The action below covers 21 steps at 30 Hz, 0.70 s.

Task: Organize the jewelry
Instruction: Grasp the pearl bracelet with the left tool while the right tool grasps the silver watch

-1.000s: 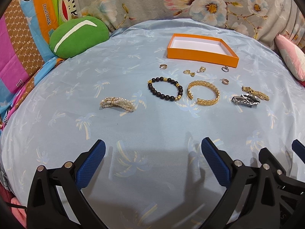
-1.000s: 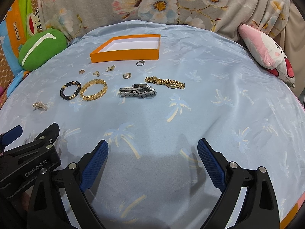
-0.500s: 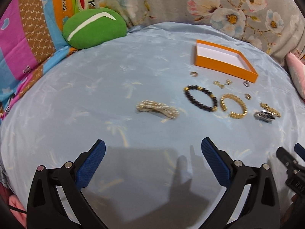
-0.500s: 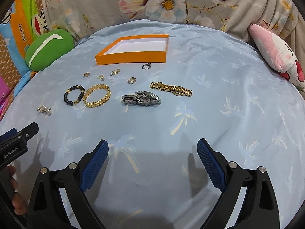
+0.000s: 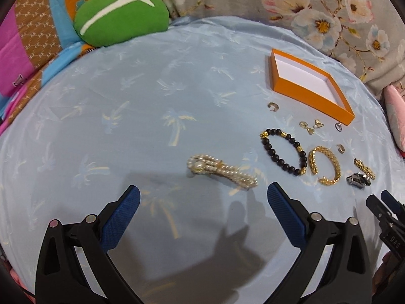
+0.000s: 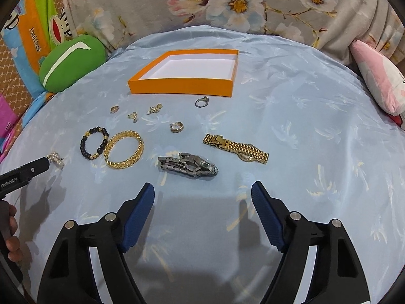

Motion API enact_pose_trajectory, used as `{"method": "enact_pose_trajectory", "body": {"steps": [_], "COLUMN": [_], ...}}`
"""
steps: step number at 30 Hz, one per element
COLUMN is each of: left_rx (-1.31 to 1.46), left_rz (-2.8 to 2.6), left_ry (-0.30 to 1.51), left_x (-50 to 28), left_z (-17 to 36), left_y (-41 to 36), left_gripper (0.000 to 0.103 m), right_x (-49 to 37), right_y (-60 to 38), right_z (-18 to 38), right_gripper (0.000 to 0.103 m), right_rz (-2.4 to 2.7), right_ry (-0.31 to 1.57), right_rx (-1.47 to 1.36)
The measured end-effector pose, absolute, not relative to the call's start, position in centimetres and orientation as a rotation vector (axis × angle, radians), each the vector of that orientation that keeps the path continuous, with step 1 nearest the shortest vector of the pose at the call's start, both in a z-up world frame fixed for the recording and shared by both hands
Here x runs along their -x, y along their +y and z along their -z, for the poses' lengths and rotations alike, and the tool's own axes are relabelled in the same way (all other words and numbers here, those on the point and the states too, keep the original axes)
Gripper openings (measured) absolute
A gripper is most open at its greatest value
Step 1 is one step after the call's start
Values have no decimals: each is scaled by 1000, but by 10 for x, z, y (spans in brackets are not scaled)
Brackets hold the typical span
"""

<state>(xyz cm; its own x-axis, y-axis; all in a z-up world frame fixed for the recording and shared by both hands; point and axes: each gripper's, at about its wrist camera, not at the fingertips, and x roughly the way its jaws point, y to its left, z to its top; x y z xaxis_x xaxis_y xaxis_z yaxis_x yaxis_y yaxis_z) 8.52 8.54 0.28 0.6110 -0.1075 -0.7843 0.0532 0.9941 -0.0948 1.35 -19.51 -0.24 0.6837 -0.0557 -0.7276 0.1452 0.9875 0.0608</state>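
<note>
The limp, light pearl bracelet [image 5: 221, 171] lies near the wide-apart left hand-held gripper [image 5: 202, 197]; pinch its middle. The empty right hand-held gripper [image 6: 202, 193] is closing.

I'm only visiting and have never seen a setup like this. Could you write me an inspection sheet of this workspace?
Surface: light blue palm-print sheet, wrinkled.
Job's things: orange box open, nothing inside; pearl bracelet, black bead bracelet, gold bangle, silver watch, gold watch and small rings lie in front of it.
Clutter: nothing seen.
Grippers: left hand-held gripper open, nothing between its fingers; right hand-held gripper closing, nothing between its fingers.
Cables: nothing seen.
Surroundings: green cushion, pink plush, floral fabric.
</note>
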Motion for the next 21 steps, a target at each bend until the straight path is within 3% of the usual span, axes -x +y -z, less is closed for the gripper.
{"method": "enact_pose_trajectory", "body": {"steps": [17, 21], "left_rx": [19, 6], "left_rz": [16, 20], "left_ry": [937, 953], "left_x": [-104, -108], "left_z": [7, 11], "left_y": [66, 67], "left_gripper": [98, 98], "right_x": [-43, -54], "right_y": [-190, -190], "right_z": [3, 10], "right_gripper": [75, 64], "right_rz": [53, 36], "right_ry": [829, 860], "right_rx": [-83, -92]}}
